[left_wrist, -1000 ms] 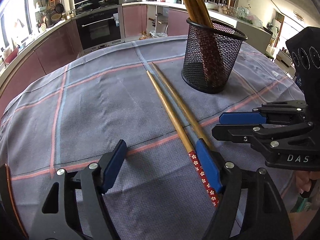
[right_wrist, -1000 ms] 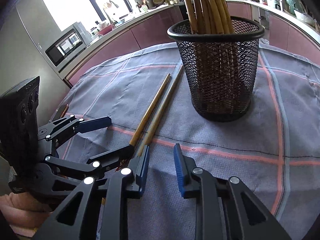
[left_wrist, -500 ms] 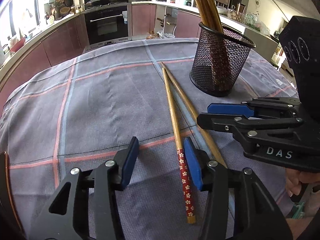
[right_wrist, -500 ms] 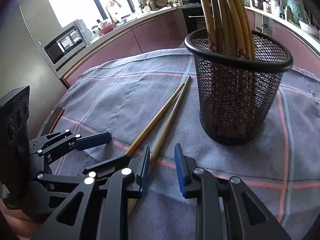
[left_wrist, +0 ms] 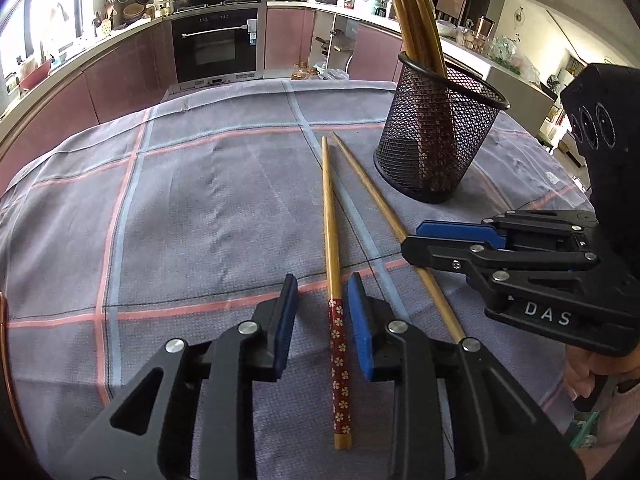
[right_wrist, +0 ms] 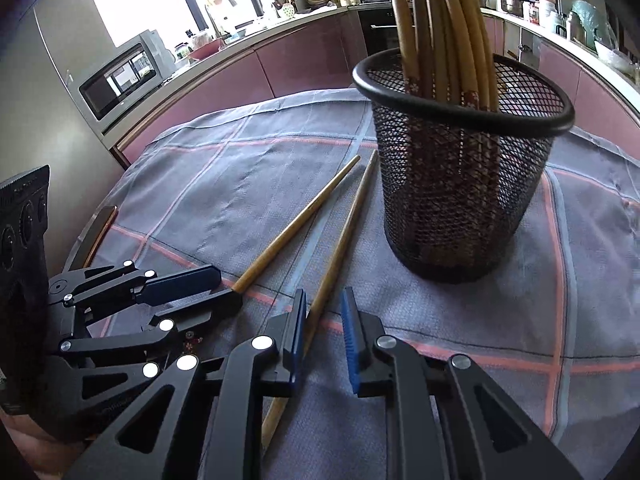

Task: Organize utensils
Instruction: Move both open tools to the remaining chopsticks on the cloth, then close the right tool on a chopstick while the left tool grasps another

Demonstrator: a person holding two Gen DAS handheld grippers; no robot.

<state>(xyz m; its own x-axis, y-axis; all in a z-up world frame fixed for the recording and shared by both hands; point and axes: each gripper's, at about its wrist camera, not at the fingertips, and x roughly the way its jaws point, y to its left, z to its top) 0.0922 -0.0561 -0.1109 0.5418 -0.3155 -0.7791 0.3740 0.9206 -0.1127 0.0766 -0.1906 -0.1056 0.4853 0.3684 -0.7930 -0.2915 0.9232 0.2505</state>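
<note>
Straddling chopsticks [left_wrist: 331, 240], tongs [left_wrist: 322, 312] closing

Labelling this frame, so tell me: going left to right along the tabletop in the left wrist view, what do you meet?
Left tool closing around the red flower-patterned wooden chopstick → plain wooden chopstick → black wire-mesh holder → right tool.

Both tools are matte black plastic frames with triangular cut-outs and round silver screws. The left gripper [left_wrist: 322, 312] and right gripper [right_wrist: 323, 332] wear blue ribbed pads [left_wrist: 360, 320] inside the fingers; white letters "DAS" mark one side – behind it (partly hidden) a pale pink sleeve [left_wrist: 620, 420].
</note>
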